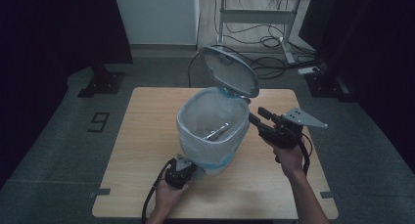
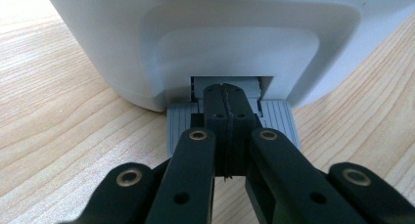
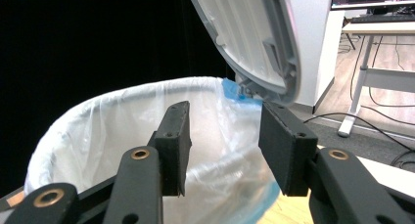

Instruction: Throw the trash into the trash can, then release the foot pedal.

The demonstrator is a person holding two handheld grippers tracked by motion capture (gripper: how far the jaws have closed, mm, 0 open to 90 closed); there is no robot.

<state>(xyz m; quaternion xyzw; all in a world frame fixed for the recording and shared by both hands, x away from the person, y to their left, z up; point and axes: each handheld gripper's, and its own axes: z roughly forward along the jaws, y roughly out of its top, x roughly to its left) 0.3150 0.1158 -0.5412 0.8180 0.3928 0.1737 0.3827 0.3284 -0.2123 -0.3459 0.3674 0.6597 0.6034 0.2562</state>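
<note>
I am pressing the closed jaws of the left gripper (image 2: 226, 94) down on the grey pedal (image 2: 182, 120) at the foot of the white bin (image 1: 211, 131), which is standing mid-bench (image 1: 142, 136), so that the lid (image 1: 230, 70) is staying tilted up and open. I am holding the right gripper (image 3: 224, 143) just beside the bag-lined rim, jaws half apart and empty, apparently ready to work at the liner (image 3: 122, 116).

A white plastic pedal bin (image 1: 211, 136) lined with a clear bag stands on the light wooden bench (image 1: 142, 136), its grey oval lid (image 1: 228, 70) tipped up. The left gripper (image 1: 188, 169) sits at the bin's base, while the right gripper (image 1: 257, 116) hovers beside the rim with jaws parted.
</note>
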